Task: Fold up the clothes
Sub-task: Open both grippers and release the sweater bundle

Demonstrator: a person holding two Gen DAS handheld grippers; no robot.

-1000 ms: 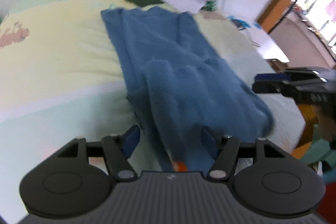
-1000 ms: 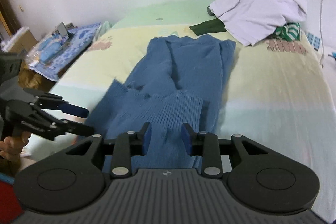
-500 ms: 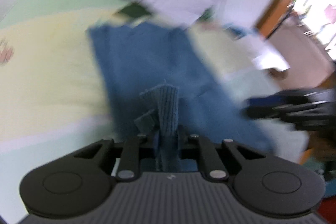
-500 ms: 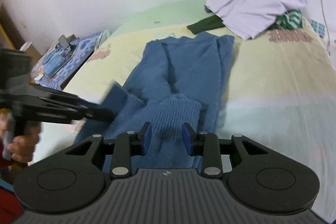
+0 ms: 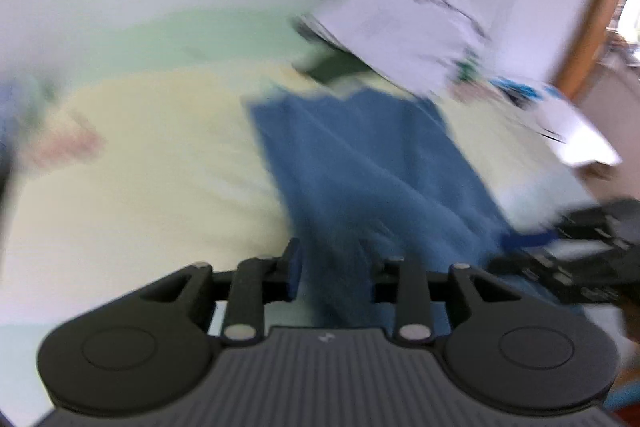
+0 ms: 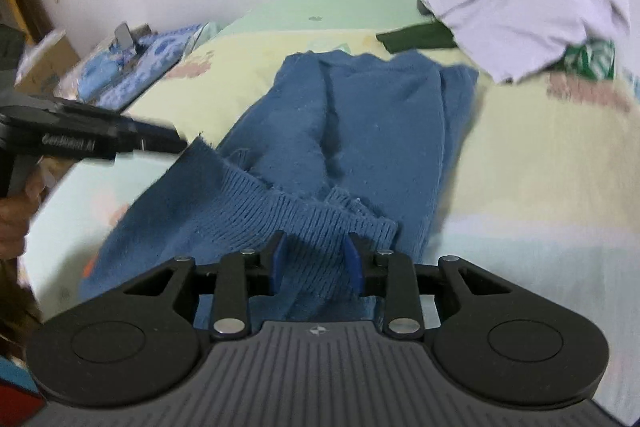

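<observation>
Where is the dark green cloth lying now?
In the right wrist view, the dark green cloth lies on the bed beyond the blue sweater, partly under the white garment.

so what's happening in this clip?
A person with a gripper in each hand is folding a blue sweater laid lengthwise on a bed. The right gripper is open around the ribbed hem. The left gripper, blurred, has knit between its fingers. A pile of clothes waits behind.

bare bed (image 6: pixel 540 155) right, clothes pile (image 6: pixel 528 15) beyond
</observation>
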